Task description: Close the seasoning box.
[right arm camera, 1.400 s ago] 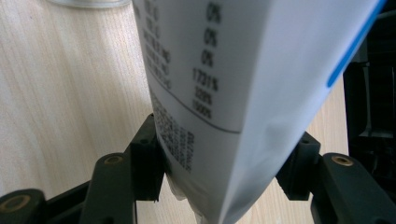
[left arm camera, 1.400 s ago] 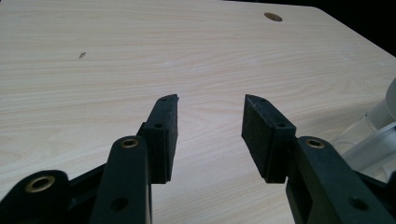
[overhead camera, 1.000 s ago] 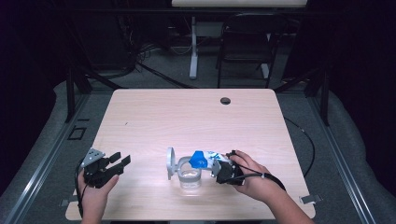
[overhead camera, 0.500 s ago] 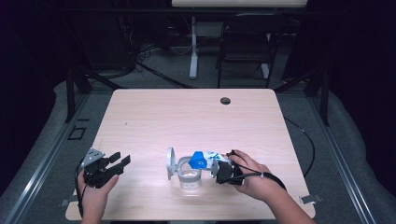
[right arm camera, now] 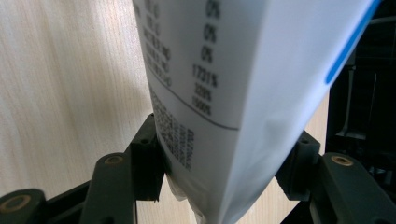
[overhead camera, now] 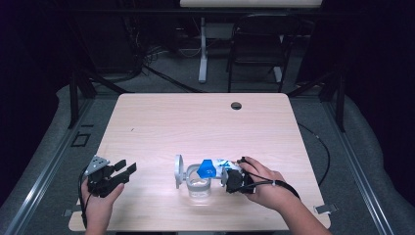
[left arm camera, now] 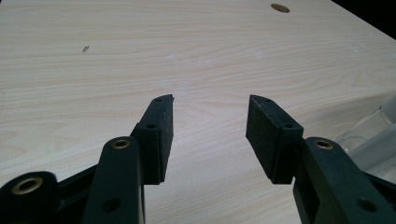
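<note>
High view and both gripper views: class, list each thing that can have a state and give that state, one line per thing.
Carton: gripped, tipped on its side, blue end over the glass.
Glass: upright on the table, below the carton's blue end; contents unclear.
Right gripper: shut on the carton, a pad on each side.
Left gripper: open, nothing between its pads, held over the table away from the glass.

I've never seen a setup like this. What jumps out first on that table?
Near the front edge of the pale wooden table, the right gripper holds a blue-and-white carton tipped on its side over a clear glass jar; the right gripper view shows its jaws clamped on the carton's printed sides. At the front left corner, the left gripper is open with nothing between its jaws.
</note>
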Available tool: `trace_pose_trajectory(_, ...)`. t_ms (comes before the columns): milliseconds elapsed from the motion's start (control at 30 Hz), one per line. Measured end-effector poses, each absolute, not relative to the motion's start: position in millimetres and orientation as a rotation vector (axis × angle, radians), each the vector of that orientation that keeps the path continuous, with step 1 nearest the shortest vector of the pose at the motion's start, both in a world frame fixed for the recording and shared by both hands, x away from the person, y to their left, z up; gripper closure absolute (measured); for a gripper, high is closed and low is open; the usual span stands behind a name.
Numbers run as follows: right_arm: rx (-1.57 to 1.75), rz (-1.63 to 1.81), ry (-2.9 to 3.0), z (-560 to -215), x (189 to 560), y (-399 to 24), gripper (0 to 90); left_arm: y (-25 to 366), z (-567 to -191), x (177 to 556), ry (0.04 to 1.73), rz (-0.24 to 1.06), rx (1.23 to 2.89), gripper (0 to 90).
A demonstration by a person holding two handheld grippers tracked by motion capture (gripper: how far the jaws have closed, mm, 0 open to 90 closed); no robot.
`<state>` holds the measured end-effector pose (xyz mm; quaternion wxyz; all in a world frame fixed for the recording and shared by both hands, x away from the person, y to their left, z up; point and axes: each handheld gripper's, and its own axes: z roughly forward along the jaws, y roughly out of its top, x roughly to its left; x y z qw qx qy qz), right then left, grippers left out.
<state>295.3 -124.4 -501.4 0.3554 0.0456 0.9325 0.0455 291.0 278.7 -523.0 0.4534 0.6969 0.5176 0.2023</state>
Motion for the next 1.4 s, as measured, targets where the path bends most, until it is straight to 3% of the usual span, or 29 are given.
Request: trace_pose_trajectory(1400,0.067,0.015,2.407,-492.8,295.9,-122.3,44.1,279.5,-523.8,291.3,1.279,0.499,1.721,51.8)
